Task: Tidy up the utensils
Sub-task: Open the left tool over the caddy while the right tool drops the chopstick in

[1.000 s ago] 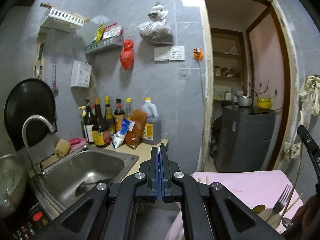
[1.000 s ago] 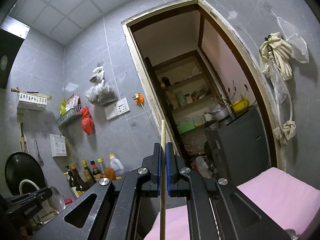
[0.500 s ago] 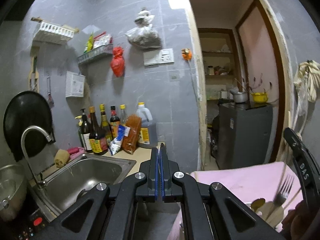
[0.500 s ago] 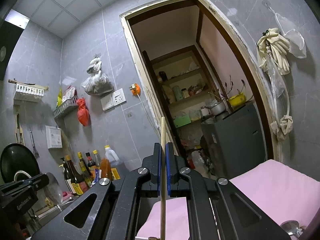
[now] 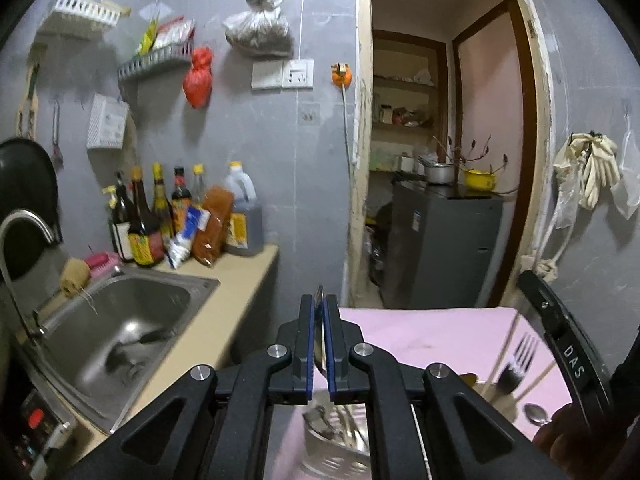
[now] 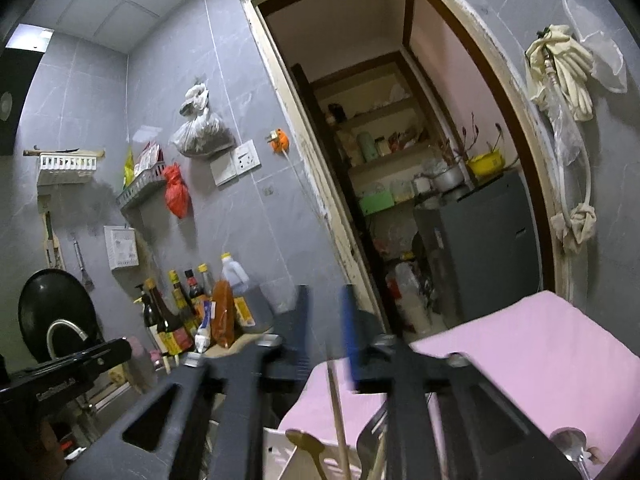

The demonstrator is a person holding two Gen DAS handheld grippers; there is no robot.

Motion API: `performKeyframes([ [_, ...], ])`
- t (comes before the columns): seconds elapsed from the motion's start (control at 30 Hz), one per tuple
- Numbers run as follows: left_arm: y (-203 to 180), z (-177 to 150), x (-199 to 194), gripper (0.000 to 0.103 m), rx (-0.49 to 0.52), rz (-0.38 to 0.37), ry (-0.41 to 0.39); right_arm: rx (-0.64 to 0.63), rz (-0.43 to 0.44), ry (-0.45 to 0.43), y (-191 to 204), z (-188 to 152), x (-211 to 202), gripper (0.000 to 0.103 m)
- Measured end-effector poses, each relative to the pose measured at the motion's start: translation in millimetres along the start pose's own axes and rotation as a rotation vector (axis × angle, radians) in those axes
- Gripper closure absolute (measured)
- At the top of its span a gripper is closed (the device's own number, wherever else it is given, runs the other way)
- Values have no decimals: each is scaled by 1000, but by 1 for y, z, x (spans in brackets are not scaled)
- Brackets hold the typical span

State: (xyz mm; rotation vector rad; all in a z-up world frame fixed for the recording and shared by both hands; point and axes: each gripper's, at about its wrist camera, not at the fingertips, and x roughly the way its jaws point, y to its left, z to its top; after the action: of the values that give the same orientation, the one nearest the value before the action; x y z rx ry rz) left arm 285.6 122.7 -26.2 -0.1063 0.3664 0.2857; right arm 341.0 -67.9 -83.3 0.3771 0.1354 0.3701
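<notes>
Since a second ago the right gripper (image 6: 324,320) has been opening, and the chopstick (image 6: 338,412) it pinched now stands loose between its parted jaws, dropped into the white holder (image 6: 276,456) near the front edge of the pink table (image 6: 540,356), beside a fork (image 5: 518,360). The jaws should be lifted straight up so the stick is not dragged out. The left gripper (image 5: 318,344) is closed on a thin metal piece (image 5: 318,294) that cannot be made out.
</notes>
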Motion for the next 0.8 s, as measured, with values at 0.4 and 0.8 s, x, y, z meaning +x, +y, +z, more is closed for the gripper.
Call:
performKeyframes([
  [0.4, -6, 5, -17, 60, -76, -85, 21, -58, -30, 41, -23, 38, -34, 54],
  [0.8, -54, 17, -47, 14, -70, -139, -50, -144, -120, 20, -58, 93, -85, 18],
])
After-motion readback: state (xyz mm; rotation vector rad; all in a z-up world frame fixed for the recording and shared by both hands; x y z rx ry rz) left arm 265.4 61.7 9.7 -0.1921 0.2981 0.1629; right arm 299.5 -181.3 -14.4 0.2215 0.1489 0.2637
